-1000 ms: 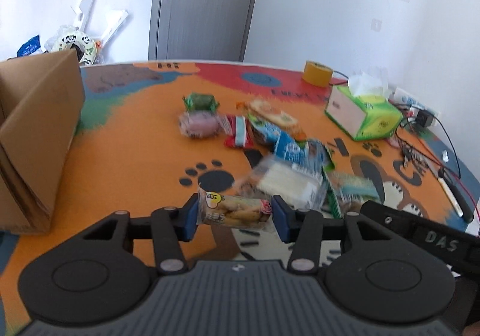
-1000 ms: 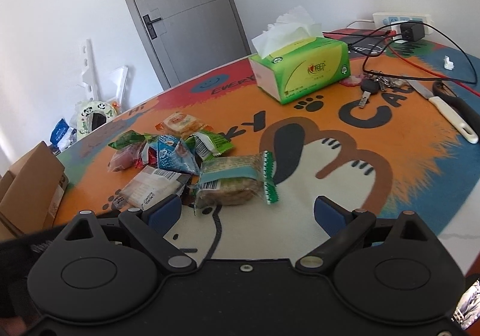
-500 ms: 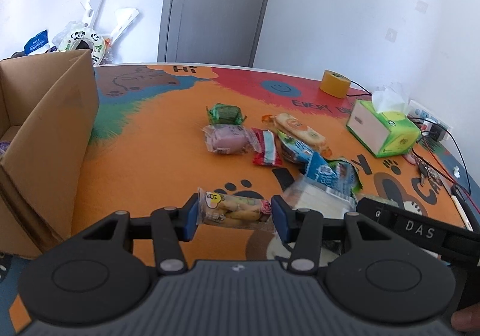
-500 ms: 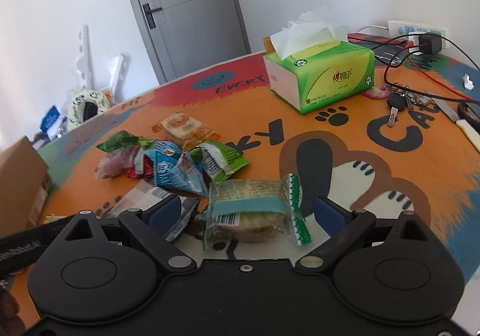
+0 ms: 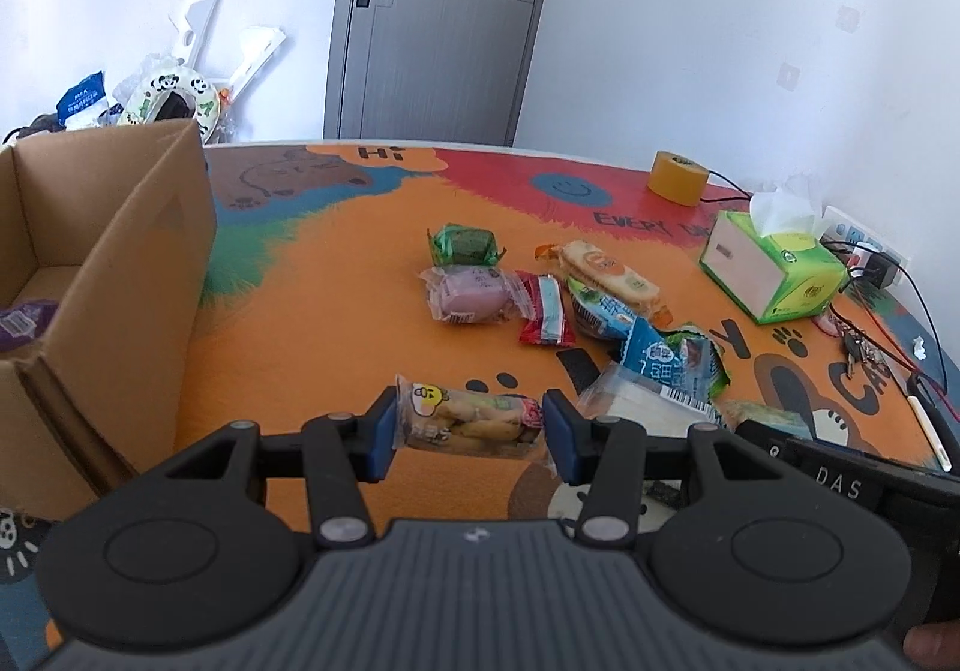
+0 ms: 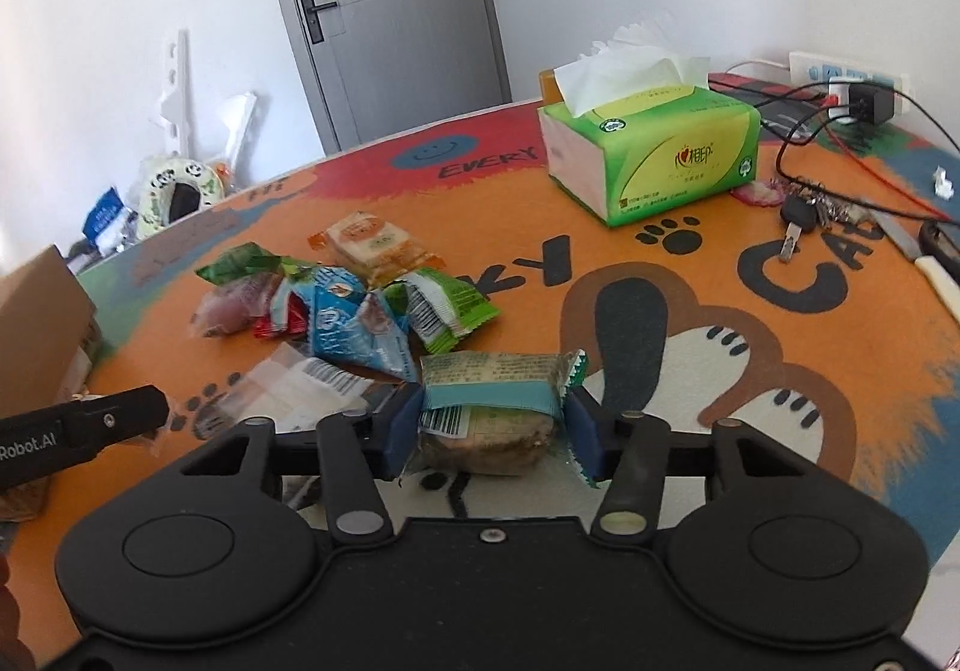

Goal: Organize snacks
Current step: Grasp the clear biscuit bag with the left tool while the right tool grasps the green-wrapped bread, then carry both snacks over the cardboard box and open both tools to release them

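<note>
My left gripper [image 5: 471,431] is shut on a clear biscuit pack with a yellow cartoon face [image 5: 462,419], held above the orange mat. An open cardboard box [image 5: 120,263] stands to its left, with a purple packet [image 5: 21,320] inside. Loose snacks lie ahead: a green one [image 5: 465,245], a pink one [image 5: 471,293], a red one [image 5: 543,311] and a blue one [image 5: 654,356]. My right gripper [image 6: 492,431] is closing its jaws, and both blue pads touch the ends of a green-banded cake packet [image 6: 489,401]. The snack pile [image 6: 342,311] lies just beyond it to the left.
A green tissue box [image 6: 654,149] stands at the back right, with keys [image 6: 804,215], cables, a power strip [image 6: 852,77] and a white-handled knife [image 6: 936,275] near the right edge. A yellow tape roll [image 5: 678,185] sits at the far side. The left gripper's body [image 6: 78,431] reaches in from the left.
The right jaws have gone from wide open around the green-banded packet to pressing on it. The left gripper has swung left with its biscuit pack, bringing the box's inside into view.
</note>
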Available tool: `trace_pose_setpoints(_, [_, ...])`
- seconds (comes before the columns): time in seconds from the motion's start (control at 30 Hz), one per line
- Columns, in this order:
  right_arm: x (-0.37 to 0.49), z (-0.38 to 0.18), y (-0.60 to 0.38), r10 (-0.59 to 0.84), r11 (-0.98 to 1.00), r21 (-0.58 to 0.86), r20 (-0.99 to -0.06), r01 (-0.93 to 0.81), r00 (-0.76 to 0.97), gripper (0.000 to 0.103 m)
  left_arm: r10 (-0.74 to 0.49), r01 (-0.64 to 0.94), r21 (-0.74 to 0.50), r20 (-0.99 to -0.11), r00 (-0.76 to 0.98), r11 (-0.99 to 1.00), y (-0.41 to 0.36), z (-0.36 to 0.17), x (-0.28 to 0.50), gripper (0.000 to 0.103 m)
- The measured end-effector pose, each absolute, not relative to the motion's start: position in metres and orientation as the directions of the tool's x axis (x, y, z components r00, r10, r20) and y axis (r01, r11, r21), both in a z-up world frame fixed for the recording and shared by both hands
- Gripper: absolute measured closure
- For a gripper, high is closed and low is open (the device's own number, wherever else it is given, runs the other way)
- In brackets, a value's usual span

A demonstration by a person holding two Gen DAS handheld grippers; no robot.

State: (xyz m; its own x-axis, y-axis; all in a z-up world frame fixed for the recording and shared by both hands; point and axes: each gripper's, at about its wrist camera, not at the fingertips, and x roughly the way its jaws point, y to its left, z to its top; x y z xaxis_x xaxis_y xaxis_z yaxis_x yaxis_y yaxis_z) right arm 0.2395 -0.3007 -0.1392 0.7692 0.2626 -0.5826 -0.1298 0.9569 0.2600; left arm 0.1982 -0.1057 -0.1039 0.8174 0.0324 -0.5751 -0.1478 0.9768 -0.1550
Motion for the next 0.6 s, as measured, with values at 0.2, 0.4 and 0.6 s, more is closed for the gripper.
trace_pose_setpoints(0.2, [0.228,-0.128,-0.301,0.262,0.955,0.27,-0.557,-0.126,0.788,0.052,0.047,-0.16,-0.163,-0.546,0.837,0.974,-0.098,-0.092,0.188,0.054])
trace_pose_setpoints(0.4, [0.213,-0.108,-0.296,0.305,0.938,0.309,-0.508,-0.159,0.805,0.052,0.06,-0.168,-0.169,-0.508,0.859,0.971,-0.088,-0.076,0.173,0.054])
trace_pose_setpoints(0.6, [0.204,-0.093,-0.283,0.335,0.927,0.322,-0.476,-0.193,0.813,0.052,0.061,-0.162,-0.178,-0.469,0.881,0.97,-0.073,-0.053,0.158,0.054])
